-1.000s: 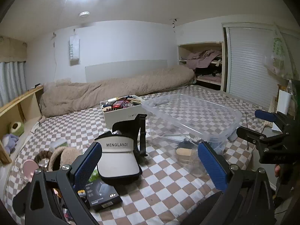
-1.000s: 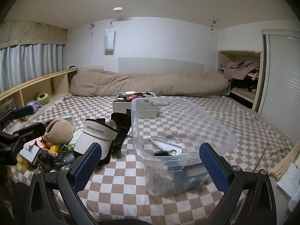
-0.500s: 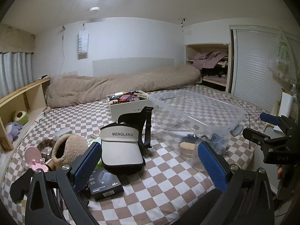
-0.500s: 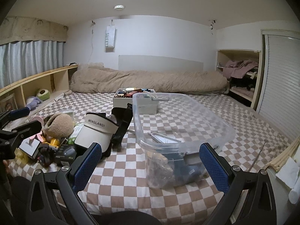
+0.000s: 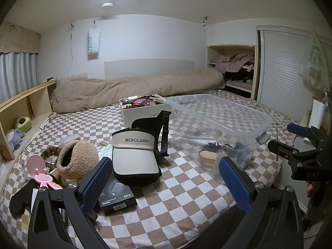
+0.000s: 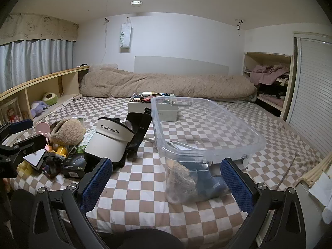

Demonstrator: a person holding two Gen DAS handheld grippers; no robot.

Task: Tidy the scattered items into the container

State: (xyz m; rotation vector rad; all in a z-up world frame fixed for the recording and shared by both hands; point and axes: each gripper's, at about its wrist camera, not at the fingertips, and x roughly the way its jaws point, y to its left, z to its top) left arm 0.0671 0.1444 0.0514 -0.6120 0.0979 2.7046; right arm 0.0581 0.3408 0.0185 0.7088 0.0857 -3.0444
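Left wrist cam: low at near edge of checkered bed [image 5: 182, 195], looks fwd along own blue pads [image 5: 95, 184] toward far wall; visor cap [image 5: 134, 155] close, dead ahead. Right wrist cam: same edge, set further right, same heading, clear bin [image 6: 207, 145] close in front. Both share cap [image 6: 108, 143], bin [image 5: 220, 122], white box [image 5: 145, 110], rolled blanket [image 6: 166, 85]. Each sees the other gripper at frame edge.
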